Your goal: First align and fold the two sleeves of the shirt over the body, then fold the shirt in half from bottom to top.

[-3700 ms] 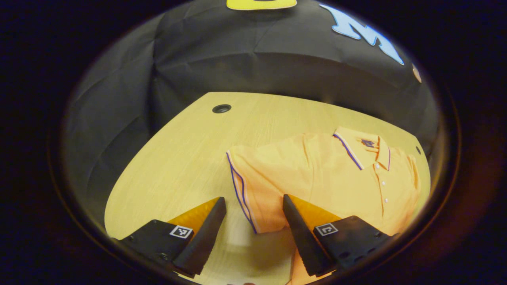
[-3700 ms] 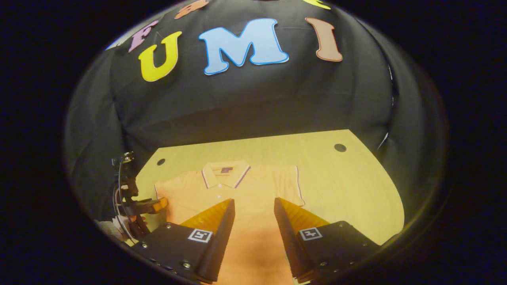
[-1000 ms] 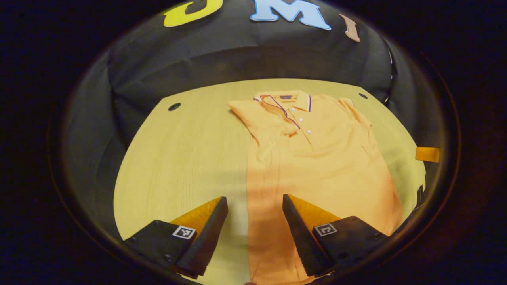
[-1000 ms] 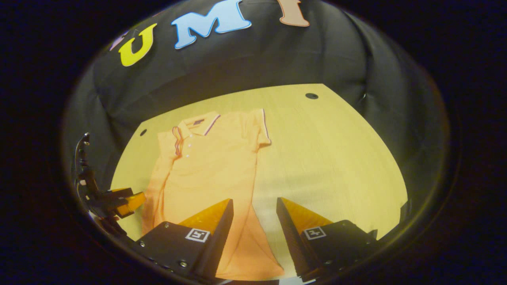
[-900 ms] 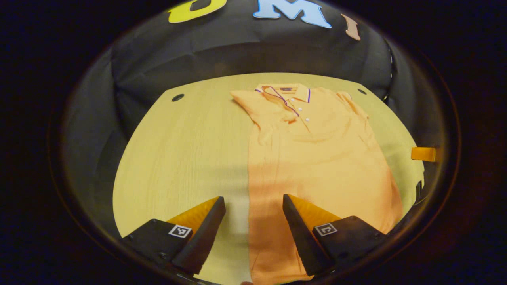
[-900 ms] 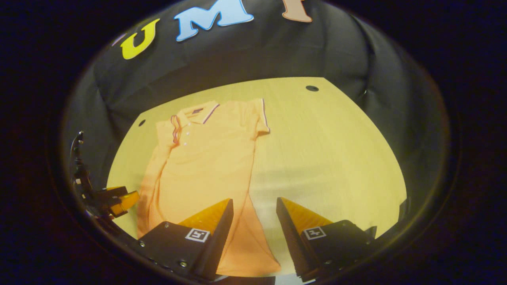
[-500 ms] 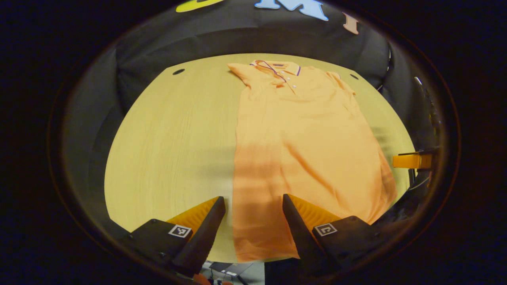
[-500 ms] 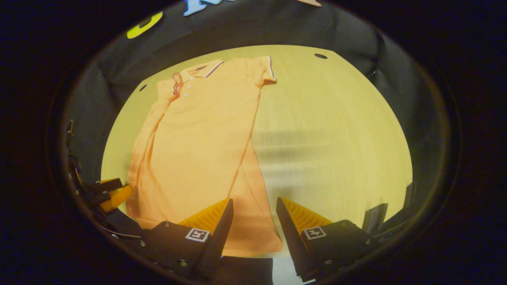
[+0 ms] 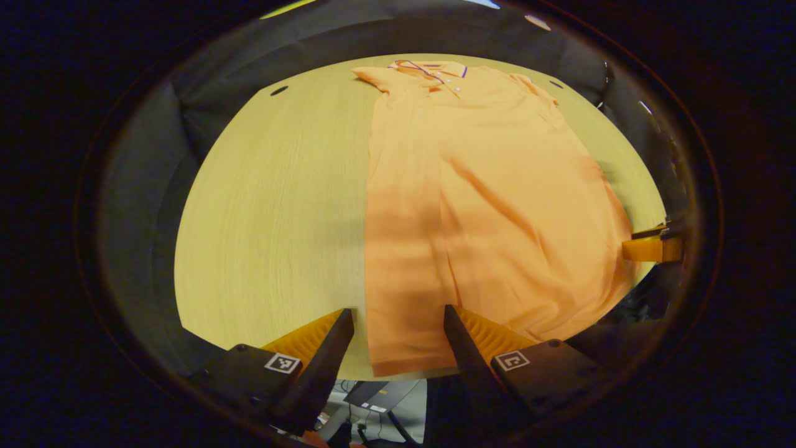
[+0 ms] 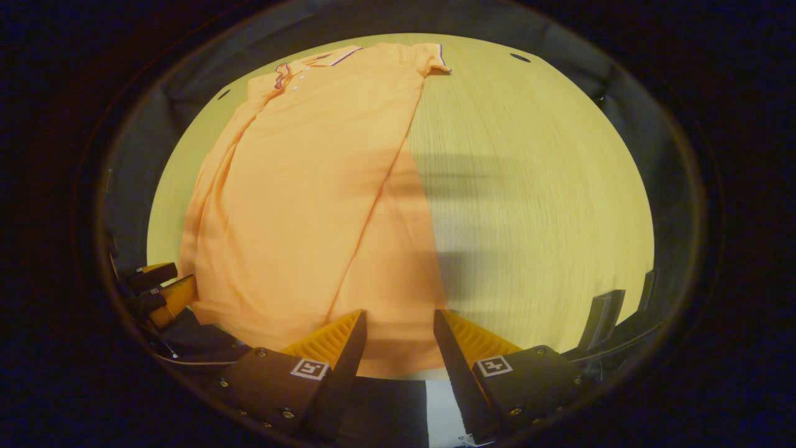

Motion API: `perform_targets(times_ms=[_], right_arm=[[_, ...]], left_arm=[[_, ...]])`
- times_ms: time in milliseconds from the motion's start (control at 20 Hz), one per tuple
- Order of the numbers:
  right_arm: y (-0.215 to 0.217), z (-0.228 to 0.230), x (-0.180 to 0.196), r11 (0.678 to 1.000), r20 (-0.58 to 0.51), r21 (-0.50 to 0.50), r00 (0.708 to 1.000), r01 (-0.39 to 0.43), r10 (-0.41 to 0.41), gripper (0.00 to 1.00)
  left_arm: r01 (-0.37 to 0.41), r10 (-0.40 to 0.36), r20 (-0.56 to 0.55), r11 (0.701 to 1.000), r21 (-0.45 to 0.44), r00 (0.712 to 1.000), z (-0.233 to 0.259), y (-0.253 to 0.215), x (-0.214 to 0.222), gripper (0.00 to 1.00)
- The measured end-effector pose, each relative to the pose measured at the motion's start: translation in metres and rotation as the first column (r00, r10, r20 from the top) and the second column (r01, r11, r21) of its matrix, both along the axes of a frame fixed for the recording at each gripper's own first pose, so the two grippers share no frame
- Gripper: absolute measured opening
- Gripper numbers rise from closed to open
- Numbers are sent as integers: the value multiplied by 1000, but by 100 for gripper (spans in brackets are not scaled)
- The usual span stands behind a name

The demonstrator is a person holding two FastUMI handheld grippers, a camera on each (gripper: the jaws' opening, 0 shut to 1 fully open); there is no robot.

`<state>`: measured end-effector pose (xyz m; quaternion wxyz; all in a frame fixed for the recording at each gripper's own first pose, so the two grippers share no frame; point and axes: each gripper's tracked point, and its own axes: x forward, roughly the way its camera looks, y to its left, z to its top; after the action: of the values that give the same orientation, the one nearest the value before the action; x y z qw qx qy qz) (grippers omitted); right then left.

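Observation:
An orange polo shirt (image 9: 497, 186) lies flat on the wooden table (image 9: 273, 205), collar at the far end and hem at the near edge. Its left side is folded in, with the trimmed sleeve edge lying over the collar (image 9: 429, 66). My left gripper (image 9: 398, 339) is open, its fingers on either side of the hem's left corner. In the right gripper view the shirt (image 10: 311, 186) shows a long crease, and its right sleeve (image 10: 435, 61) juts sideways. My right gripper (image 10: 398, 342) is open over the hem's right corner. Each gripper shows off to the side of the other view: the right one (image 9: 650, 247), the left one (image 10: 163, 292).
Bare tabletop (image 10: 535, 186) stretches to the right of the shirt, and more lies on its left. Small round holes (image 9: 279, 91) (image 10: 520, 58) sit near the table's far corners. The near table edge runs just under both grippers, with the floor (image 9: 373, 398) below it.
Both grippers have drawn back from the shirt's upper half to its hem at the near table edge. The left sleeve, spread out earlier, now lies folded over the collar.

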<state>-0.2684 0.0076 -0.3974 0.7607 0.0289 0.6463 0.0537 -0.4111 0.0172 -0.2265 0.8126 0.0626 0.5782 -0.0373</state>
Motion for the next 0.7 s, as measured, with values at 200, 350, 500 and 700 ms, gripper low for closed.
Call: perform_targets(times_ms=[200,350,500,700], right_arm=[[0,-2,-2,998,-45,-47,998,-50,48,71],[1,-3,-1,996,-121,-62,991,-62,54,73],[1,-3,1,996,-174,-71,984,-46,33,75],[1,-3,-2,996,-195,-75,980,-55,39,75]], left_arm=[[7,-7,-23,1000,4,1000,-2,-3,2,95],[-24,22,-66,999,-29,998,-4,-8,7,95],[-48,44,-102,998,-37,994,-6,-12,8,92],[-27,21,-157,999,-33,987,-7,-17,9,82]])
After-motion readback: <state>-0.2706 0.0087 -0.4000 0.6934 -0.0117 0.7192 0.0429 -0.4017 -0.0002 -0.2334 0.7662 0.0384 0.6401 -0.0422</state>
